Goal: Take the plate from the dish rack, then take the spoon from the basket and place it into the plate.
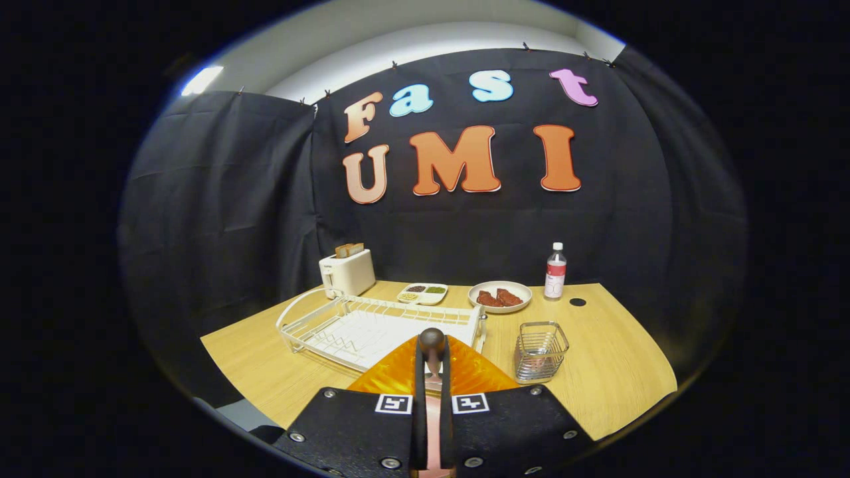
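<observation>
Closed on the spoon (432,355), the gripper (432,392) holds its slim handle, bowl end at twelve o'clock. Below lies the orange plate (392,375). Light, stiff, probably slippery; gripping the handle suits. Basket (539,350) sits at two o'clock.

My gripper (432,372) has its fingers closed tight on the spoon (432,358), both pressing its handle; the dark rounded end pokes up just past the fingertips. Directly under the spoon lies the orange plate (478,372) on the wooden table (617,358).

Taking the plate as landmark: dish rack (372,325) just beyond it to the left, wire basket (539,350) just to its right. Farther beyond, a toaster (346,272) holding bread, a divided tray (422,293), a bowl of reddish food (499,297), and a bottle (555,271) near the wall.
</observation>
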`<act>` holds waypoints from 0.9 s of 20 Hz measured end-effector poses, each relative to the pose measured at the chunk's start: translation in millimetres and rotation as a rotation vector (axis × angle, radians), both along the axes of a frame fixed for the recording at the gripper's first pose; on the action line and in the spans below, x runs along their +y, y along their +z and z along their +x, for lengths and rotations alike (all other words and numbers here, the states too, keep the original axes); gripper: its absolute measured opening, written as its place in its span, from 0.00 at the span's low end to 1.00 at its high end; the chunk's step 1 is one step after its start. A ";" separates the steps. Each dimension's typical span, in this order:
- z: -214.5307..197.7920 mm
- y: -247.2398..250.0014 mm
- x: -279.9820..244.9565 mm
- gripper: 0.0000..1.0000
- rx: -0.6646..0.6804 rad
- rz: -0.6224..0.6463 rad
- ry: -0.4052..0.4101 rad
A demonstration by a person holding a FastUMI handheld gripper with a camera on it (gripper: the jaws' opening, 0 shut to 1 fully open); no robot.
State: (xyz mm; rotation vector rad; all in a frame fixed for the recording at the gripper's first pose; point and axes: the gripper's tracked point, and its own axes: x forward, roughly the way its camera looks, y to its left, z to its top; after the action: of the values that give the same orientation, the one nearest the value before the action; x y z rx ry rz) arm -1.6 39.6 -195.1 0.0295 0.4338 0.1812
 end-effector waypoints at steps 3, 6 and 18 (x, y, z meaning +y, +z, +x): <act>-20.9 -22.9 23.1 0.07 0.042 0.019 0.079; -39.6 -52.0 36.8 0.07 0.092 0.011 0.140; -69.0 -78.1 33.0 0.07 0.105 0.117 0.195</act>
State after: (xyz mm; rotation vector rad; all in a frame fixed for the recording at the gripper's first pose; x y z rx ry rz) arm -70.6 72.6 -273.2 0.1117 0.5306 0.3985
